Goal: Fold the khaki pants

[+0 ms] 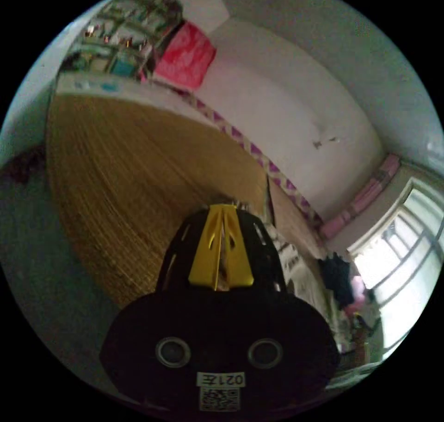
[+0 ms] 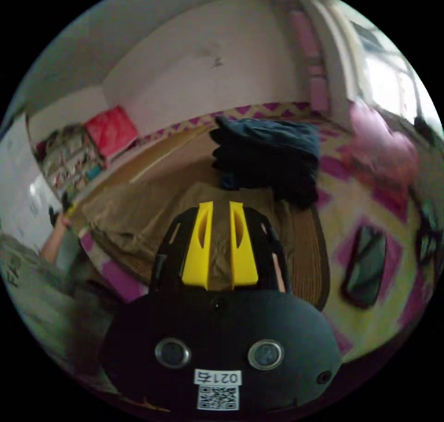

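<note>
Meanwhile, in the left gripper view, the left gripper (image 1: 221, 209) had its yellow jaws pressed together with nothing visibly caught between them, poised above a woven straw mat (image 1: 134, 172) that covered the bed. Beyond the mat ran a pink-and-white patterned border (image 1: 259, 156) along the pale wall, with a red cloth (image 1: 185, 54) hanging beside a cluttered shelf (image 1: 125, 38) in the far corner. A bright window (image 1: 407, 251) stood off to one side, and a dark garment (image 1: 337, 274) lay near it.

In the right gripper view, the right gripper (image 2: 221, 207) held its yellow jaws parted, a clear gap between them, and through that gap the khaki pants (image 2: 138, 214) showed as they lay spread on the mat. The pants stretched out from under the gripper toward the shelf side of the bed. Just beyond them sat a pile of dark blue clothes (image 2: 268, 158), touching or nearly touching the khaki fabric at its far edge. A pink pillow (image 2: 374, 139) rested near the window, and a dark flat phone-like object (image 2: 367, 264) lay on the patterned bedsheet (image 2: 365, 200), well apart from the pants.
</note>
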`<control>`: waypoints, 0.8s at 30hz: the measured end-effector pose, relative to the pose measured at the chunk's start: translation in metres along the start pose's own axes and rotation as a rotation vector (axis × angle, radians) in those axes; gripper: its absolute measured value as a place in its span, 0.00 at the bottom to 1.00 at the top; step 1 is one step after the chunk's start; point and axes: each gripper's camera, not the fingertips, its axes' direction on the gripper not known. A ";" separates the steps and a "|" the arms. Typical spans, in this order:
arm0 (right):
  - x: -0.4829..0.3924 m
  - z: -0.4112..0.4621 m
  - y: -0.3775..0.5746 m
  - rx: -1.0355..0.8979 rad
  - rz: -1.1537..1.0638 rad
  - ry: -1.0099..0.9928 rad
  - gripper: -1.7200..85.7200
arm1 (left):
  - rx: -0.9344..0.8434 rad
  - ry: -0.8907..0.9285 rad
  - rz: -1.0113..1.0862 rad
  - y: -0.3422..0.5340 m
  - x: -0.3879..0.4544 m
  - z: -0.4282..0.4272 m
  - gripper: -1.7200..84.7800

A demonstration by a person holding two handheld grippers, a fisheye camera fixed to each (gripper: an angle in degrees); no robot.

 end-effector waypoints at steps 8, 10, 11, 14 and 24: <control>-0.052 0.144 -0.098 -0.282 -0.552 -0.005 0.14 | -0.384 0.353 0.668 0.033 0.148 0.109 0.08; -0.054 0.170 -0.110 -0.363 -0.614 -0.023 0.14 | -0.454 0.357 0.791 0.048 0.176 0.137 0.10; -0.056 0.183 -0.115 -0.407 -0.655 -0.049 0.14 | -0.503 0.370 0.855 0.057 0.192 0.155 0.11; -0.060 0.209 -0.127 -0.502 -0.703 -0.133 0.13 | -0.583 0.418 0.954 0.074 0.222 0.188 0.12; -0.071 0.209 -0.143 -0.569 -0.714 -0.261 0.01 | -0.710 0.515 1.048 0.107 0.261 0.234 0.14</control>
